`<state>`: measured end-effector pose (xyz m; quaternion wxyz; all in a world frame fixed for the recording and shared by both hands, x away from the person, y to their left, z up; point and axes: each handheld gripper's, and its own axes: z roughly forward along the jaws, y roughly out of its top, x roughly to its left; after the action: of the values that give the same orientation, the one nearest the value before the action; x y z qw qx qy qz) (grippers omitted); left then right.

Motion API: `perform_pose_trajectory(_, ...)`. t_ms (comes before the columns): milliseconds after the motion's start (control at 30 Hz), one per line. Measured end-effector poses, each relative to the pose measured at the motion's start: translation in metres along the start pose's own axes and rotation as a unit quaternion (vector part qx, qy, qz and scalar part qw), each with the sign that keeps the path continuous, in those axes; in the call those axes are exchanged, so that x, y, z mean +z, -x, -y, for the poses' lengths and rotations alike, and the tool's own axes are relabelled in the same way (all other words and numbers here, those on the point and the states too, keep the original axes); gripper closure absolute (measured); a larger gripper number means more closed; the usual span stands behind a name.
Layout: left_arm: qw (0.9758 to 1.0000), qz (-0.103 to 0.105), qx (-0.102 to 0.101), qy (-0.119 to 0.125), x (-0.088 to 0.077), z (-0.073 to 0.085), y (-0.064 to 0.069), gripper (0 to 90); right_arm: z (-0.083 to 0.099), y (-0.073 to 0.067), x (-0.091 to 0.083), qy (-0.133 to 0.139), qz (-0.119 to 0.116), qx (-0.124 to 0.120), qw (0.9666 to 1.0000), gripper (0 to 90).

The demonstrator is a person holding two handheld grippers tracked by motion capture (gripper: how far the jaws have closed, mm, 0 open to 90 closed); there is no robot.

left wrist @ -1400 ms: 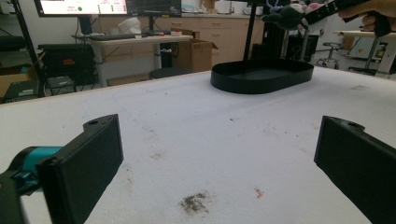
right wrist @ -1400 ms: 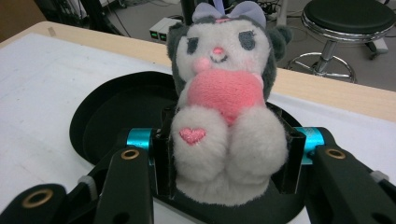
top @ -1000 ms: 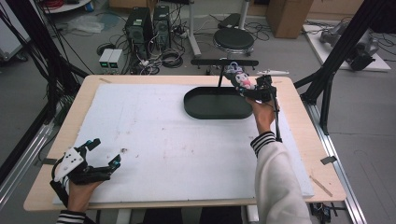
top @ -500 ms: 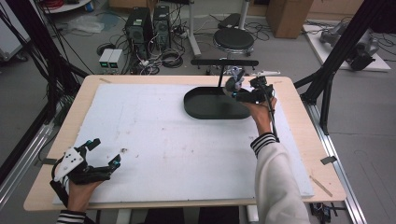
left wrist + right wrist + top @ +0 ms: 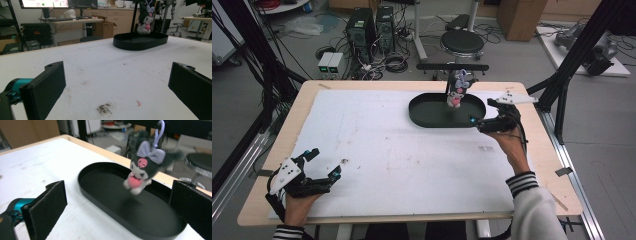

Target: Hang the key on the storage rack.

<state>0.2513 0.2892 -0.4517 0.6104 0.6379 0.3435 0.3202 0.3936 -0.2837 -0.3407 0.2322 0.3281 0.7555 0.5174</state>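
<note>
High view has one black oval tray [image 5: 422,116] on the white table cover [image 5: 377,150], one plush toy [image 5: 456,89] and two grippers, so not much to count. The toy hangs by its loop from the black bar [image 5: 452,66] behind the table, dangling over the tray's back half without touching the bottom as far as I can tell. Its long axis runs up and down, head up top under the loop, feet toward the tray.

The right gripper [image 5: 479,122] was up at the toy a second ago with the toy at its jaws; now it's pulled back to the tray's right end and the jaws have just been opening, nothing between them. In the right gripper view the toy [image 5: 143,168] faces the camera, slightly blurred, with both jaws spread wide.

The left gripper [image 5: 319,167] hasn't budged, sitting at the near left corner with jaws spread wide and empty. The tray's long axis runs left-right across the table.
</note>
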Motion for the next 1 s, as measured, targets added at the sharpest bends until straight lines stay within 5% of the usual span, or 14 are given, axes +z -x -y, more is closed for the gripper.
perform_pose_trajectory(67, 1.0000, 0.000, 0.000, 0.001, 0.000, 0.000, 0.000, 1.7, 0.016, -0.005, -0.019, 0.014, -0.007, -0.008, 0.9998, 0.3)
perform_pose_trajectory(300, 1.0000, -0.001, 0.005, 0.003, -0.001, 0.000, 0.001, 1.7, 0.056, -0.008, -0.045, 0.055, -0.013, -0.001, 0.9984, 0.3)
perform_pose_trajectory(467, 1.0000, -0.004, 0.006, 0.004, -0.001, 0.000, 0.001, 1.7, 0.099, -0.009, -0.056, 0.085, 0.004, 0.004, 0.9964, 0.4)
perform_pose_trajectory(600, 1.0000, -0.004, 0.006, 0.004, -0.001, 0.000, 0.001, 1.7, 0.115, -0.011, -0.061, 0.104, 0.007, 0.022, 0.9943, 0.3)
perform_pose_trajectory(800, 0.9999, -0.006, 0.008, 0.008, -0.002, 0.001, 0.001, 1.7, 0.139, -0.014, -0.065, 0.120, 0.008, 0.019, 0.9925, 0.4)
perform_pose_trajectory(1000, 0.9998, -0.009, 0.005, 0.015, -0.003, 0.001, 0.002, 1.7, 0.143, -0.015, -0.068, 0.143, 0.021, 0.015, 0.9894, 0.4)
